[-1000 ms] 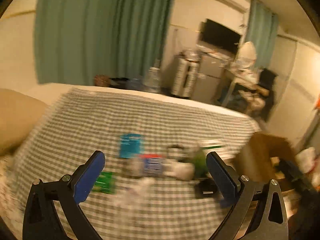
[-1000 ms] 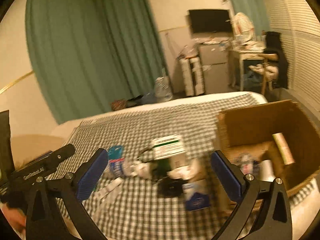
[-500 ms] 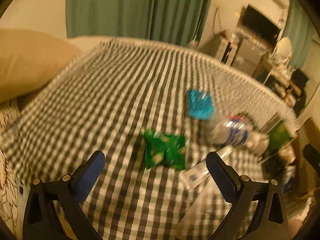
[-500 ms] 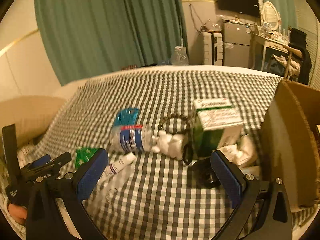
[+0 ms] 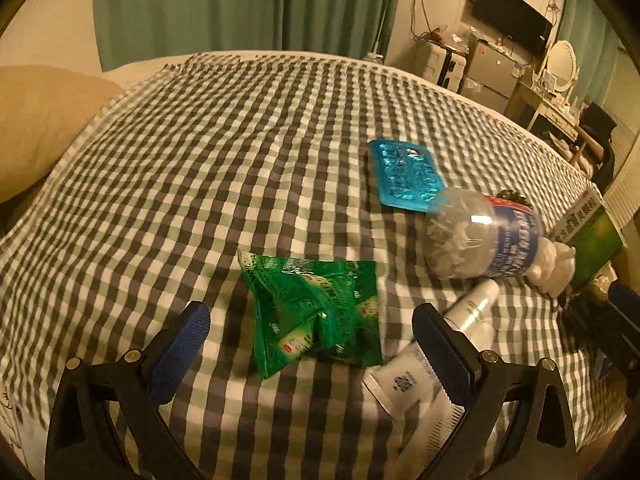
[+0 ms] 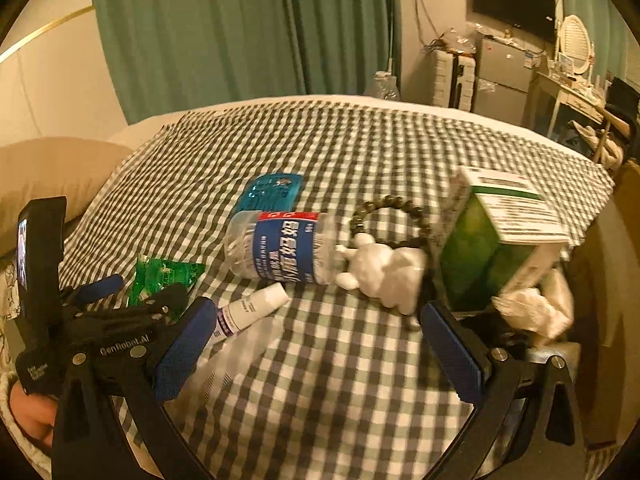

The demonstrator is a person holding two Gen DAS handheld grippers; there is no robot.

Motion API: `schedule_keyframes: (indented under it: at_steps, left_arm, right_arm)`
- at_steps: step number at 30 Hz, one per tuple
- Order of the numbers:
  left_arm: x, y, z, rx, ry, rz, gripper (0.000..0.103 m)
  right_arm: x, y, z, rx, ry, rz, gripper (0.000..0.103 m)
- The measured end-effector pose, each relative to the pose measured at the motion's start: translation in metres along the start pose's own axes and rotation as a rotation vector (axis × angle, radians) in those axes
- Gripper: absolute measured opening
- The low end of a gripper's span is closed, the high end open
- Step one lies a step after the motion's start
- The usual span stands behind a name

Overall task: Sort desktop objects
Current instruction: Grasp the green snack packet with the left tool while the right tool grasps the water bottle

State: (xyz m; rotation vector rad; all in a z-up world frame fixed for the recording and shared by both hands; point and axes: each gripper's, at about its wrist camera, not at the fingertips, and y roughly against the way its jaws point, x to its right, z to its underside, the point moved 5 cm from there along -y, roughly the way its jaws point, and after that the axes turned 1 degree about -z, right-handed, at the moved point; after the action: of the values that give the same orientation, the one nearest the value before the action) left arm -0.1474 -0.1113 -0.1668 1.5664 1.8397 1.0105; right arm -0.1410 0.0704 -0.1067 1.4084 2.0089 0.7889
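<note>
A: How far along is the sorting?
B: Barely begun, I'd say. The green box [image 6: 496,248], bottle [image 6: 280,250], blue pill sheet [image 5: 406,174], green packet [image 5: 316,316] and tube [image 6: 250,310] all lie loose on the checked cloth [image 5: 200,160].
A: The grippers?
B: Left gripper [image 5: 310,334] spread wide around the packet, right gripper [image 6: 316,334] wide and empty. The tube crowds the packet.

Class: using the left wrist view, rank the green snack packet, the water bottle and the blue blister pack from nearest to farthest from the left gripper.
1. Green snack packet: just ahead of the left gripper, between its fingers.
2. Water bottle: ahead, to the right.
3. Blue blister pack: beyond the bottle's base.
</note>
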Motion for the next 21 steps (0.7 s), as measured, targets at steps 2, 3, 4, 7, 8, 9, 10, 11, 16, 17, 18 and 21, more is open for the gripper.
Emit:
schedule_keyframes:
  at_steps: [2, 3, 4, 7, 8, 9, 10, 11, 16, 17, 18, 21]
  left_arm:
    - [-0.006, -0.010, 0.000, -0.027, 0.033, -0.002, 0.103]
    - [-0.010, -0.016, 0.000, -0.043, 0.056, 0.012, 0.103]
    - [-0.012, -0.018, -0.001, -0.047, 0.071, 0.022, 0.103]
    - [-0.013, -0.020, -0.003, -0.042, 0.052, 0.014, 0.096]
    - [-0.012, -0.020, -0.003, -0.035, 0.033, 0.009, 0.091]
    - [-0.012, -0.020, -0.003, -0.033, 0.026, 0.002, 0.076]
    - [-0.014, -0.021, -0.003, -0.035, 0.020, -0.014, 0.066]
    - [-0.016, -0.022, -0.003, -0.040, 0.019, -0.020, 0.065]
    - [-0.030, -0.020, -0.006, -0.034, 0.110, 0.027, 0.046]
    - [-0.032, -0.021, -0.005, -0.034, 0.118, 0.032, 0.046]
    - [-0.032, -0.020, -0.005, -0.033, 0.117, 0.033, 0.046]
    - [-0.030, -0.019, -0.004, -0.029, 0.104, 0.026, 0.046]
  right_arm:
    - [-0.005, -0.010, -0.005, -0.014, -0.005, -0.019, 0.103]
    - [-0.007, -0.016, -0.009, -0.019, -0.009, -0.024, 0.103]
    - [-0.009, -0.020, -0.013, -0.022, -0.015, -0.025, 0.103]
    - [-0.013, -0.031, -0.021, -0.013, -0.027, -0.015, 0.103]
    - [-0.015, -0.035, -0.023, -0.022, -0.023, -0.010, 0.102]
    - [-0.017, -0.040, -0.024, -0.035, -0.019, -0.007, 0.102]
    - [-0.019, -0.046, -0.024, -0.046, -0.019, -0.007, 0.102]
    - [-0.020, -0.050, -0.023, -0.053, -0.021, -0.011, 0.102]
    - [-0.030, -0.067, -0.026, -0.071, 0.005, 0.005, 0.102]
    - [-0.030, -0.071, -0.028, -0.073, 0.007, 0.017, 0.102]
    - [-0.031, -0.076, -0.028, -0.080, 0.005, 0.022, 0.102]
    - [-0.033, -0.088, -0.028, -0.104, 0.002, 0.028, 0.102]
